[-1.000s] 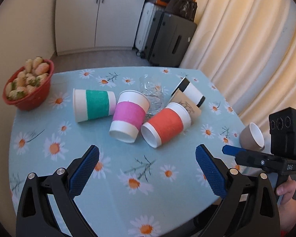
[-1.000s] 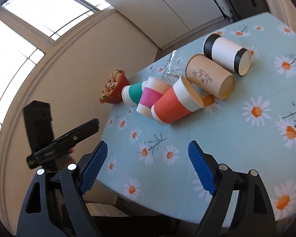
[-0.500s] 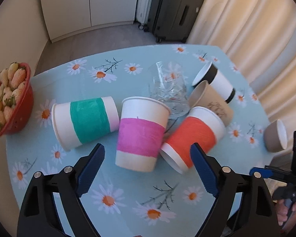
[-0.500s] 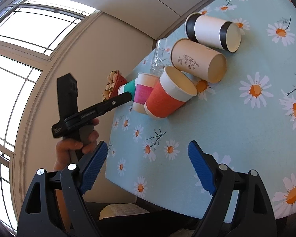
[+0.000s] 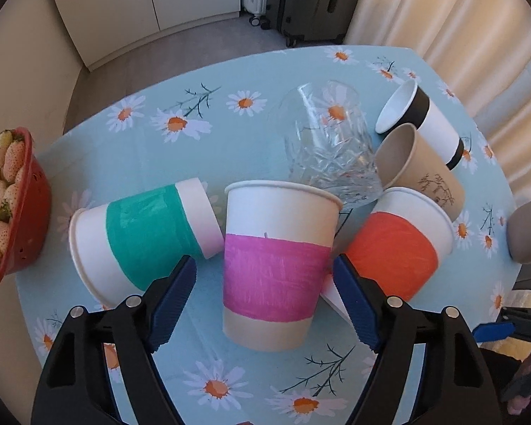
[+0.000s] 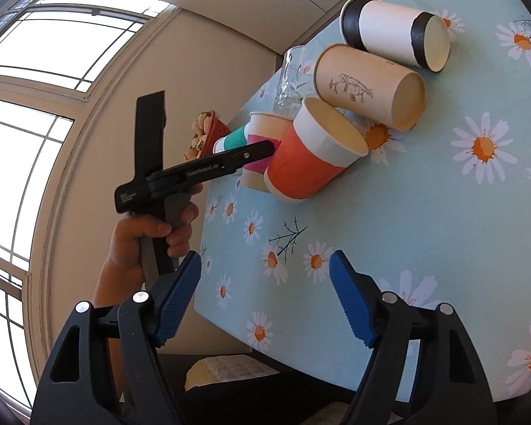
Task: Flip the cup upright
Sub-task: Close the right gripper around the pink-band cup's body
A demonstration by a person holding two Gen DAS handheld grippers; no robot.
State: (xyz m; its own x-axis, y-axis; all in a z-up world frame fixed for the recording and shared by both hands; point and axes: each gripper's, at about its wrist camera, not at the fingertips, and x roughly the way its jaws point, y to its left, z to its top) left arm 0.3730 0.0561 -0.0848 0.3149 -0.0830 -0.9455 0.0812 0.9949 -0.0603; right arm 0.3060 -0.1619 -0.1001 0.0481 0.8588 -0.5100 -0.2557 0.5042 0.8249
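The left gripper [image 5: 265, 301], jaws spread, straddles the pink-banded paper cup [image 5: 278, 265] lying tilted on the daisy tablecloth [image 5: 159, 148] between green-banded [image 5: 141, 237] and orange-banded [image 5: 396, 251] cups. The right gripper [image 6: 263, 304] hangs spread at the table's edge.

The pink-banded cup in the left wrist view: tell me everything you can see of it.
The pink-banded cup looks like a white paper cup with a broad pink band around its middle and a rolled rim. It lies on its side on the daisy tablecloth, rim toward the far side, its base toward the camera. It sits between the open fingers of the left gripper, which do not visibly touch it. The green-banded cup abuts its left side, the orange-banded cup its right, and the glass tumbler lies just behind its rim.
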